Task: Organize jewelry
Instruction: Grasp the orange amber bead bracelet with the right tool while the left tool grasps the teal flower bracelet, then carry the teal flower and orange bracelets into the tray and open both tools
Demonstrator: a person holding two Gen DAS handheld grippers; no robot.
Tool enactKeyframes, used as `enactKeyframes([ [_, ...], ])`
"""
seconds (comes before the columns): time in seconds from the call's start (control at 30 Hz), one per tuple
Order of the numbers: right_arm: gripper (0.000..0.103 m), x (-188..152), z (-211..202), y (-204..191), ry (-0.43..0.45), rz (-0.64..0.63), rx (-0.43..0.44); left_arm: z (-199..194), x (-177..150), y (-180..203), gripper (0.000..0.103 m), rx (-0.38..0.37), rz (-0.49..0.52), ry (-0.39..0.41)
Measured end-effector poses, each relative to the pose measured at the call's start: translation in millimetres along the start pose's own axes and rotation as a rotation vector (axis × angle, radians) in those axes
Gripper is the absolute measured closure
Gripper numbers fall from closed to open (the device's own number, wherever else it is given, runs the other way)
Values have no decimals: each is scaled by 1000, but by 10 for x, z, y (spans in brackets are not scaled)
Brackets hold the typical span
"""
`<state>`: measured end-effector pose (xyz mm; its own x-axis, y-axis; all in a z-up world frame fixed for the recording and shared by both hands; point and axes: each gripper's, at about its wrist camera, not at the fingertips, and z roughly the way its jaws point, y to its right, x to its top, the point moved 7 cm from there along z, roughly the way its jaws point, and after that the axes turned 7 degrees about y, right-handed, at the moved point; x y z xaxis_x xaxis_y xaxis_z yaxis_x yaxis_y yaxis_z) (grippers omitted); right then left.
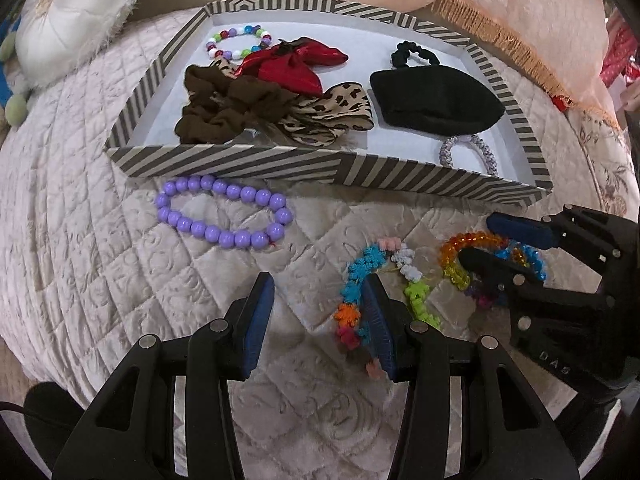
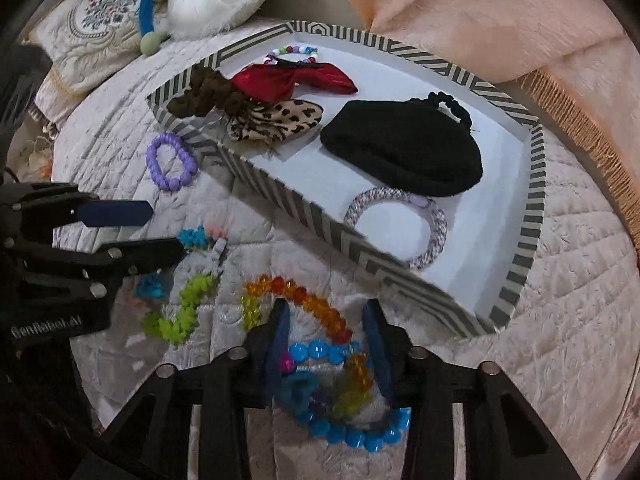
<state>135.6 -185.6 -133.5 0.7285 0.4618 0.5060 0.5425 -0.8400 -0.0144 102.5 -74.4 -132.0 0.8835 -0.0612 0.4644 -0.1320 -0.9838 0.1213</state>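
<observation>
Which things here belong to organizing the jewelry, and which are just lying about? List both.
Part of the job:
- striped tray
- purple bead bracelet
- fuzzy multicolor bracelet
- rainbow crystal bracelet
- blue bead bracelet
- left hand-held gripper
- right hand-held gripper

Just lying about:
- white cushion
- peach fringed blanket
- embroidered pillow

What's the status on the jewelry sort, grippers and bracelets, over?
Left gripper open, one finger against the fuzzy multicolor bracelet. Right gripper straddling rainbow bead bracelet and blue bead bracelet, not clamped. Striped tray unobstructed.
</observation>
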Motion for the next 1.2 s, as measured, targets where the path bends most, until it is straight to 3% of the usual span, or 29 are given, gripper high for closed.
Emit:
enactKeyframes([
  [0.07, 86, -4, -4, 8, 11, 6, 8, 18, 18, 26, 59, 2, 17, 14],
  [0.1, 92, -2, -20, 11, 18, 7, 4, 23, 24, 44, 74, -3, 28, 25],
  [0.13, 93, -4, -50, 23, 26, 14, 1, 35, 32, 61, 88, -11, 42, 32],
  [0.23, 93, -13, -226, 78, 63, 58, 7, 16, 44, 34, 95, -47, 23, 29],
  [0.37, 93, 8, -590, 110, 146, 121, 41, -170, 84, -46, 95, -106, -35, 39],
  [0.7, 93, 190, -1461, 97, 340, 193, 52, -729, 285, -41, 95, -157, -51, 128],
  [1.2, 93, 277, -1703, 168, 397, 220, 46, -1351, 713, -125, 95, -119, -25, 259],
])
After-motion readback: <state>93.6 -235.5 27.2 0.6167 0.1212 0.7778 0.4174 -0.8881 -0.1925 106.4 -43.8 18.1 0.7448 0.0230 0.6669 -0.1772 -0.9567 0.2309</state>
